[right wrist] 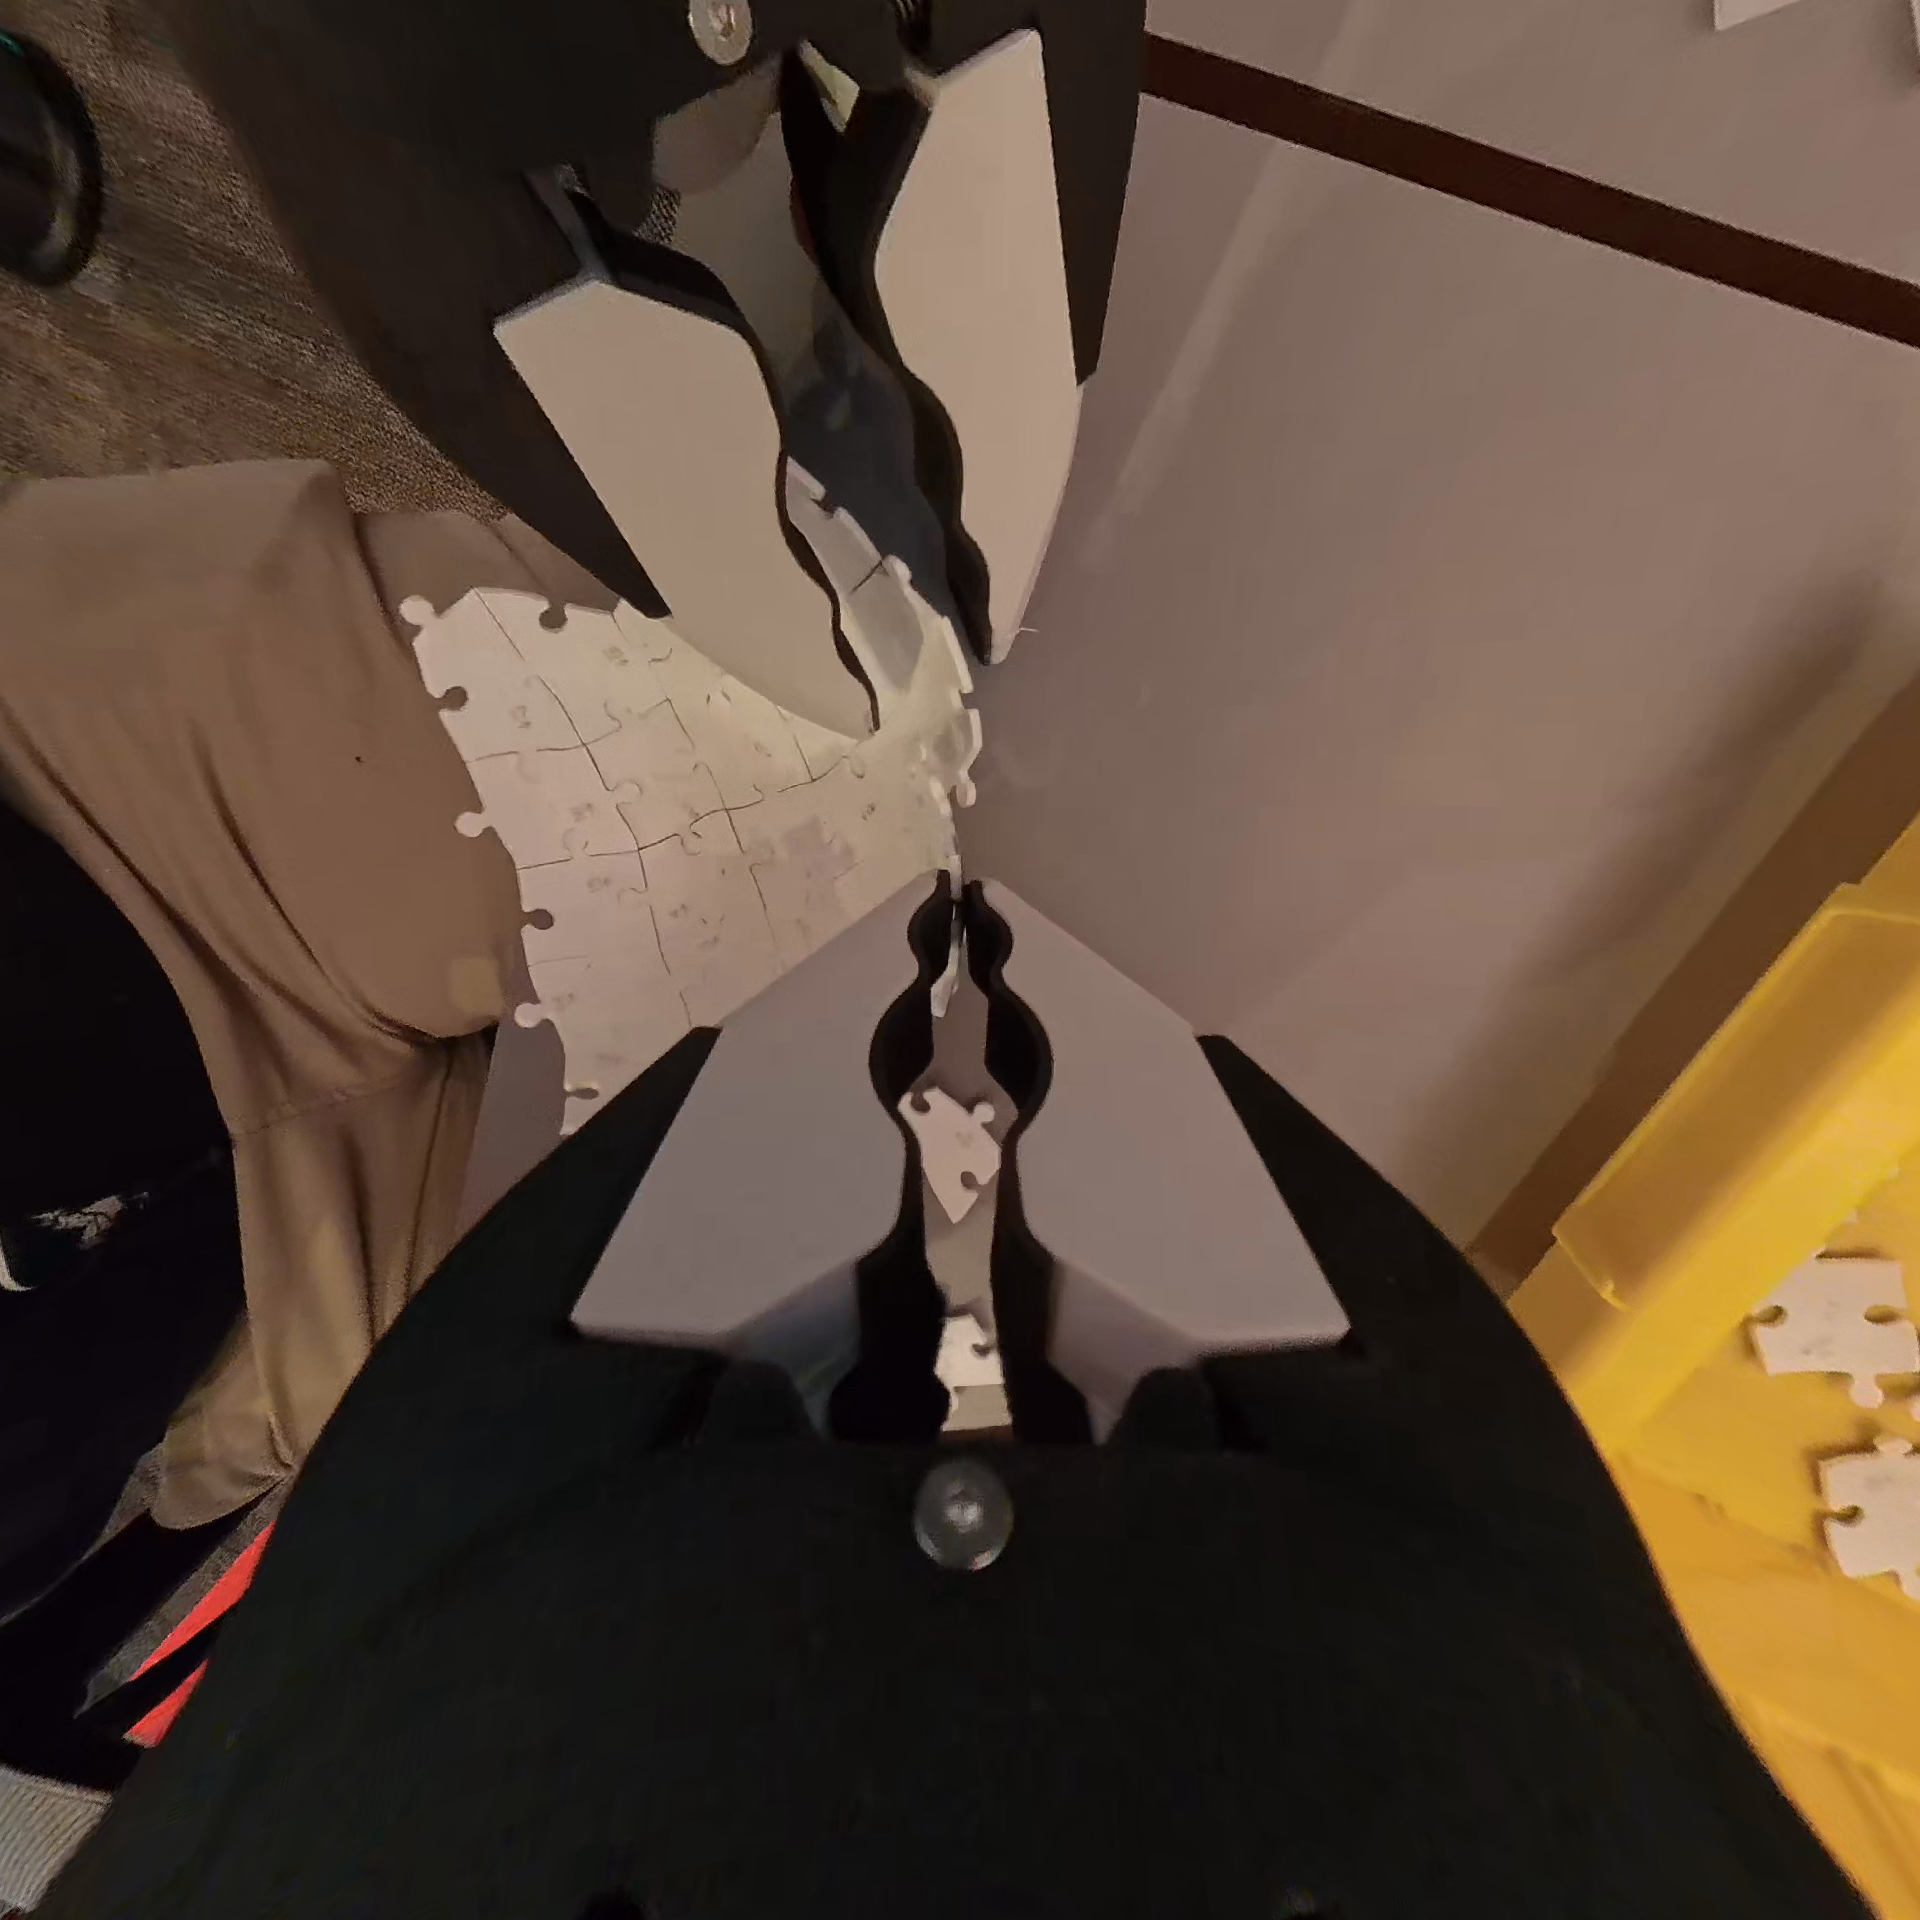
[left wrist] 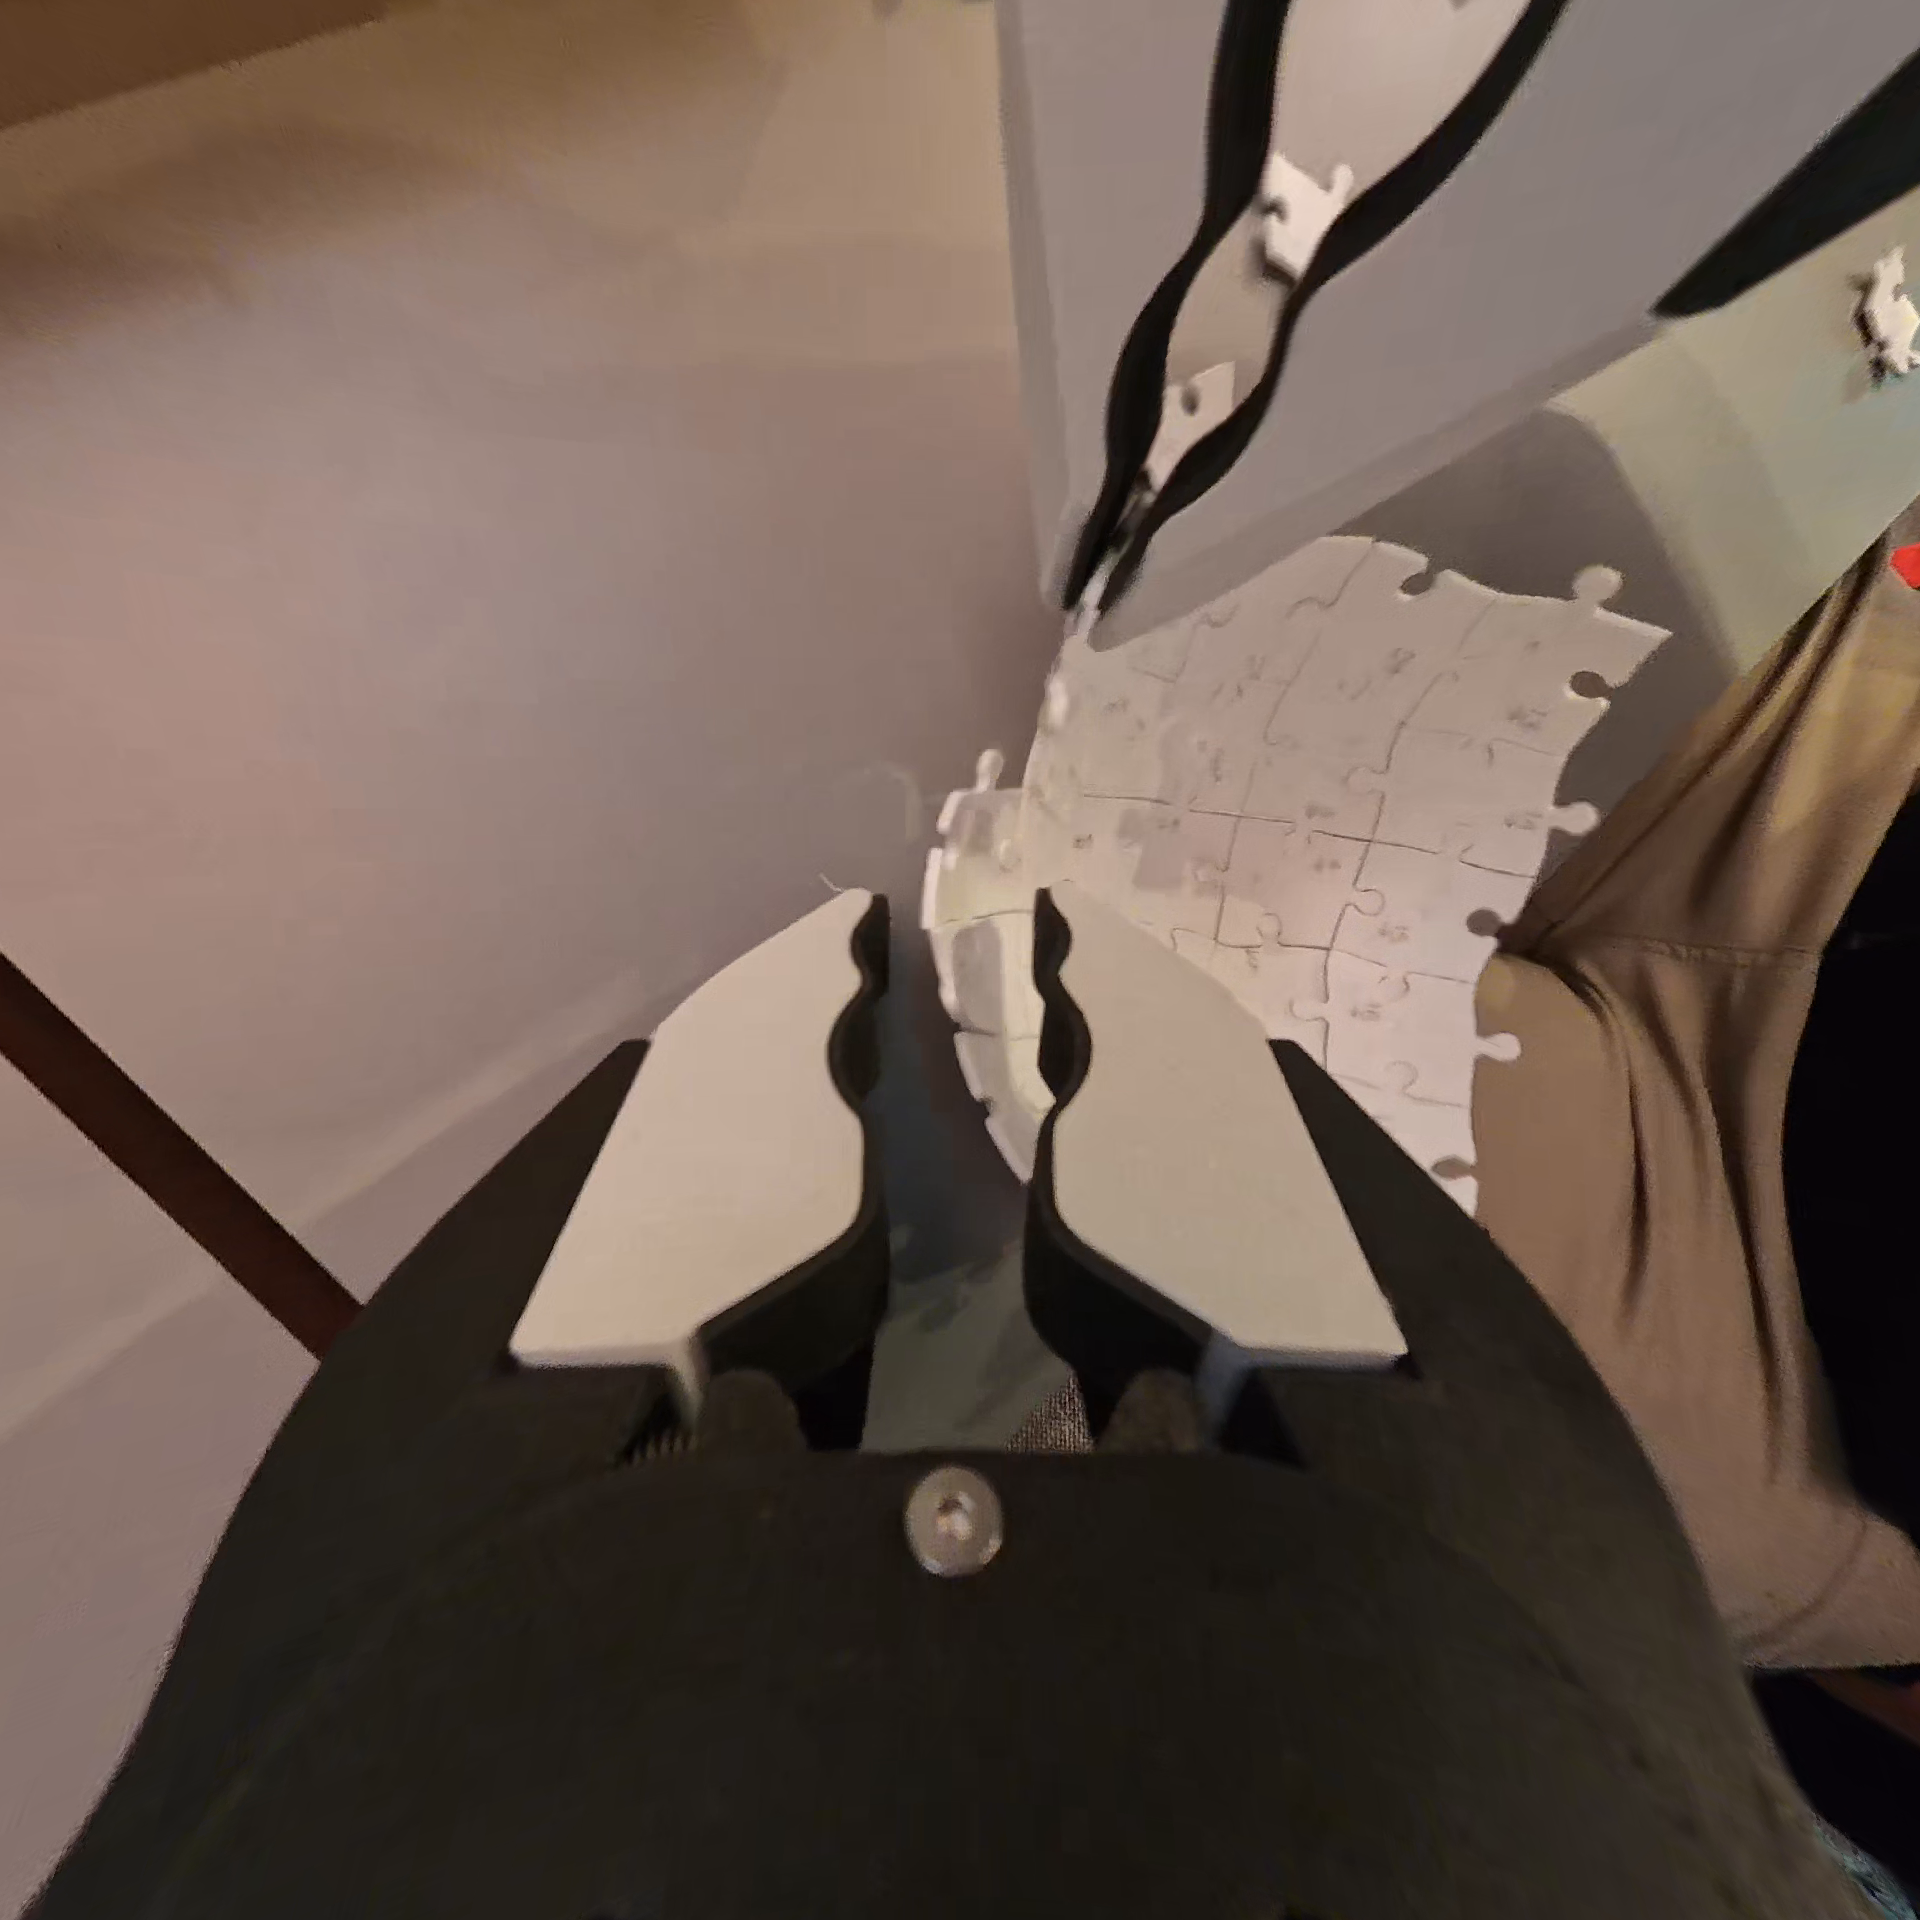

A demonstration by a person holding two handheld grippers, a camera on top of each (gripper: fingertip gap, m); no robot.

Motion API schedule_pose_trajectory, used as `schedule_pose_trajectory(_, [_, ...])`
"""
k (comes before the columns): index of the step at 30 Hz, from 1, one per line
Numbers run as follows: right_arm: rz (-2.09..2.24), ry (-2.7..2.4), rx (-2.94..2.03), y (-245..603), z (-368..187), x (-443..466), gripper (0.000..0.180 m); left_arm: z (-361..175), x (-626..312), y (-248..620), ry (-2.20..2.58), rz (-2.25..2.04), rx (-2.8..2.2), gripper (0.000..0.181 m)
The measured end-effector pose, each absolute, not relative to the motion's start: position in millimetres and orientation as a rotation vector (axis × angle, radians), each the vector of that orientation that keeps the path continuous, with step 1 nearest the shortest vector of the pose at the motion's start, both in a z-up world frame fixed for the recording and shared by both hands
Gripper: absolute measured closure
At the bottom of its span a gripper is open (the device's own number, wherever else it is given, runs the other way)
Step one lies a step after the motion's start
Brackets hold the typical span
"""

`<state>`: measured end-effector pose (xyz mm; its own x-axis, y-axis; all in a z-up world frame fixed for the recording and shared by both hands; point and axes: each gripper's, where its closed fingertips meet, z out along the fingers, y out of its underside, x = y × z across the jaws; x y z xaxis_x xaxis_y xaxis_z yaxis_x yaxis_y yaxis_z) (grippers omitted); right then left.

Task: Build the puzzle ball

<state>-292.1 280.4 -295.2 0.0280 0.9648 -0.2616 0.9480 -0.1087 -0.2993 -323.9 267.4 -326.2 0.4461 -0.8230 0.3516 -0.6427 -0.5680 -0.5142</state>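
The partly built puzzle ball (left wrist: 1299,831) is a curved white shell of joined pieces, held up in front of a person's khaki trouser leg (left wrist: 1662,1039). My left gripper (left wrist: 964,909) straddles the shell's rim with its jaws closed onto the curved edge; this also shows in the right wrist view (right wrist: 930,691). My right gripper (right wrist: 958,894) is shut on a single white puzzle piece (right wrist: 943,966), seen edge-on, and holds it against the shell's rim (right wrist: 644,821), just below the left gripper's tips. In the left wrist view the right gripper (left wrist: 1086,613) comes in from above.
A yellow bin (right wrist: 1714,1299) at the right holds loose white pieces (right wrist: 1829,1330). More loose pieces lie on the pale table (right wrist: 951,1143) (left wrist: 1891,301). A dark brown table edge (right wrist: 1507,177) runs behind. Carpet and dark clothing lie to the left. My right fingertips sit around 5 cm from my left ones.
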Motion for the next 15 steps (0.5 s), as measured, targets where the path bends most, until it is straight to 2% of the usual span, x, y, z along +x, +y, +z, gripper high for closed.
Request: schedule_pose_trajectory(15, [0.555, -2.091, -2.265, 291, -307, -283, 0.18, -326, -317, 274, 1.315, -0.78, -2.415, 0.156])
